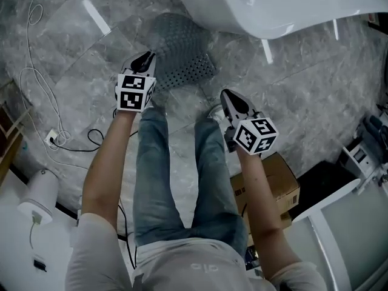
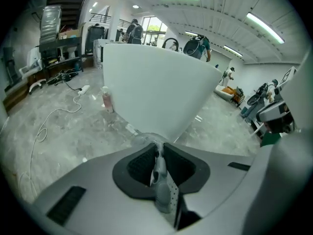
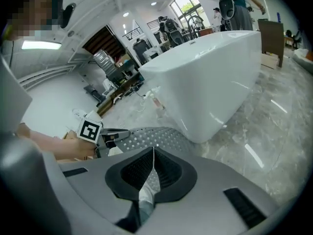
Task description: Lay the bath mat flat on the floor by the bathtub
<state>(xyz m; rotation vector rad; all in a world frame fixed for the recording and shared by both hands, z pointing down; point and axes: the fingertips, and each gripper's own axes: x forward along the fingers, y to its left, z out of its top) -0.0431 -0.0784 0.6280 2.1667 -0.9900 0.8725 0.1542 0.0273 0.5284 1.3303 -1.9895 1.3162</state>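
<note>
A grey perforated bath mat (image 1: 182,56) hangs over the marble floor (image 1: 303,96), just near of the white bathtub (image 1: 273,5). The left gripper (image 1: 147,58) and right gripper (image 1: 227,96) each clamp an edge of it.

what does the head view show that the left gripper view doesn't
Only the head view: the person's legs, the right gripper, a box and most of the mat, a perforated sheet. Only the left gripper view: a pink bottle by the tub, and people far behind it. Both: the tub, the cable on the floor, and the left gripper shut on the mat's edge.
</note>
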